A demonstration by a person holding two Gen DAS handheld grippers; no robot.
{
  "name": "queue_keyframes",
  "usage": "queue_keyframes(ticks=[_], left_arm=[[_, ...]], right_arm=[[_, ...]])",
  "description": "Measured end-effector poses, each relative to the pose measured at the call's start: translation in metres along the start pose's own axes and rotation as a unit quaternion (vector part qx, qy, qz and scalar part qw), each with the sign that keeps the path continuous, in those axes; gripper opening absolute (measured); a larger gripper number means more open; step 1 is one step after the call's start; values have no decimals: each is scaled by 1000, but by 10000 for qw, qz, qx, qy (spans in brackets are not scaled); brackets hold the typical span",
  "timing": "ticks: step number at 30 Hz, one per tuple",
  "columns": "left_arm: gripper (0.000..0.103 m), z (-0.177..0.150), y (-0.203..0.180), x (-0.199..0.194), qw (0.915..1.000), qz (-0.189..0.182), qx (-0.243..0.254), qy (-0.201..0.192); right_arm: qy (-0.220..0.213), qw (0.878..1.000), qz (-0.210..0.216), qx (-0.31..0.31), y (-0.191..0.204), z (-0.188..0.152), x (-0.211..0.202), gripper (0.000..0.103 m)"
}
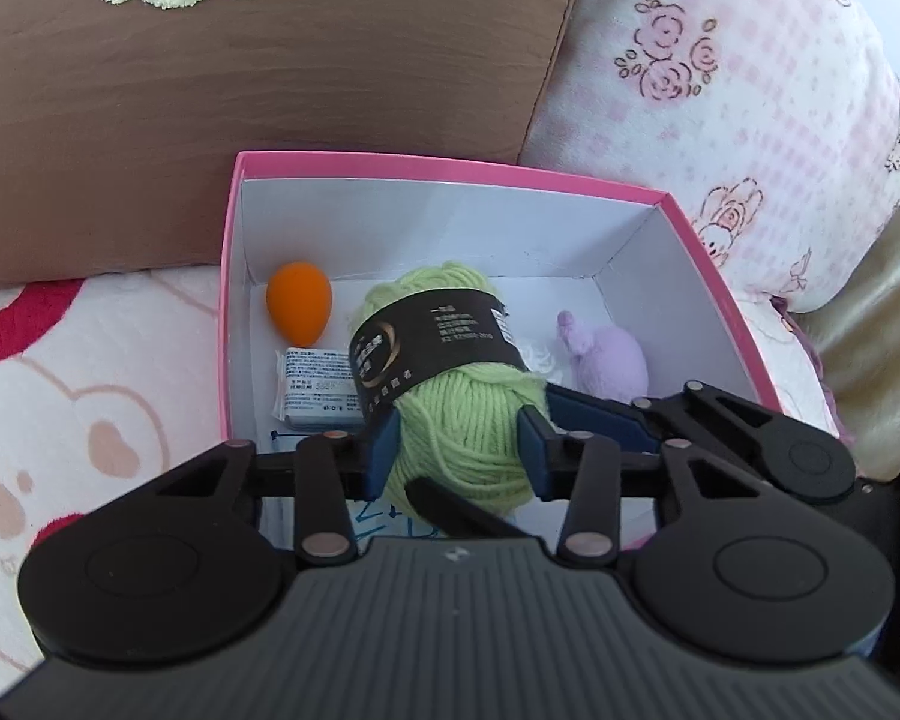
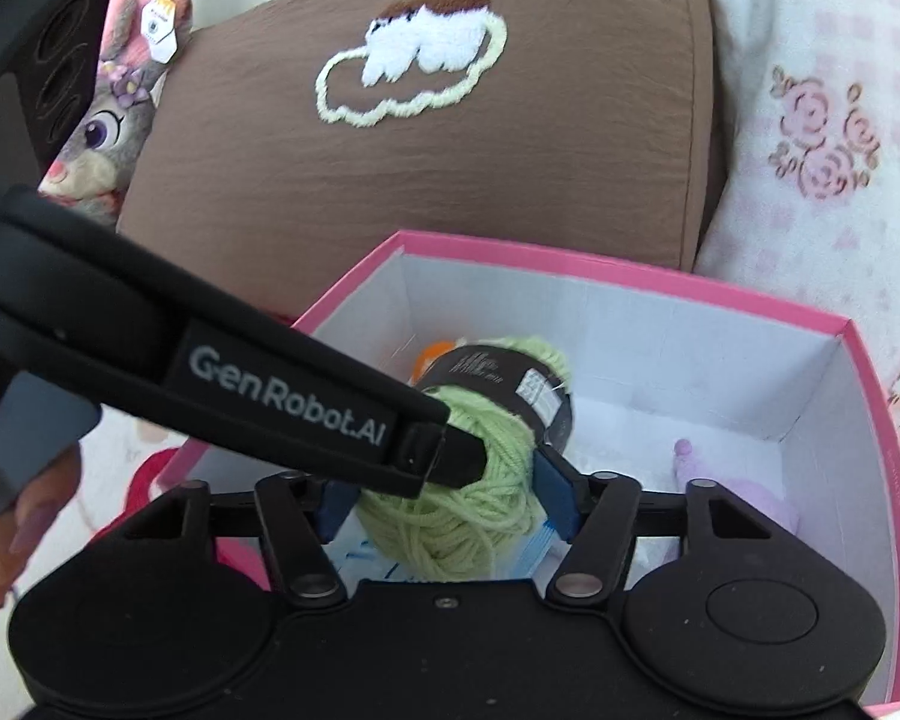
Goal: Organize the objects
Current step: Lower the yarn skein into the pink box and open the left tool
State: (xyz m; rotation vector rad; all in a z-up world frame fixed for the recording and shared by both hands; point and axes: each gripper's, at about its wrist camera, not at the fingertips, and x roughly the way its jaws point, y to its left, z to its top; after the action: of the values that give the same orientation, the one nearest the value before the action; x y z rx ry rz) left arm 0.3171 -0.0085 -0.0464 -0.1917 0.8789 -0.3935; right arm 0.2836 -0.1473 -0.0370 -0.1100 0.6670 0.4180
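Plush rabbit [image 2: 99, 138] in right view only

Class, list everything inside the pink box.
Inside the pink box: green yarn ball, orange egg-shaped sponge, small white packet, purple plush. Whatever lies under the yarn is mostly covered.

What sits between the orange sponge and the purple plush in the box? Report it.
The green yarn ball lies between them, shown in the left wrist view.

The orange egg-shaped sponge [image 2: 431, 354] shows only as a sliver behind the yarn ball [image 2: 480, 480], the purple plush toy [image 2: 744, 495] is half hidden by the right gripper [image 2: 444, 495], and the label print [image 1: 456, 330] is unreadable.
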Motion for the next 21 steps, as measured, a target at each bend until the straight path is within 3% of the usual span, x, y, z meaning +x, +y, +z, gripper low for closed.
queue_keyframes(ticks=[3,5,8,18,21], left_arm=[[38,0,1,2,9998,143,-5,-102],[38,0,4,2,9998,127,-85,-141],[38,0,7,3,9997,96,-142,-194],[38,-1,13,3,9995,30,-250,-199],[31,-4,9,6,9995,144,-188,-185]], right_arm=[[278,9991,211,239,-8,5,-2,68],[393,9978,272,467,-11,6,2,53],[313,9979,132,553,-12,0,7,44],[-222,9949,-306,934,-3,-15,21,44],[-287,9953,-351,861,0,-17,22,44]])
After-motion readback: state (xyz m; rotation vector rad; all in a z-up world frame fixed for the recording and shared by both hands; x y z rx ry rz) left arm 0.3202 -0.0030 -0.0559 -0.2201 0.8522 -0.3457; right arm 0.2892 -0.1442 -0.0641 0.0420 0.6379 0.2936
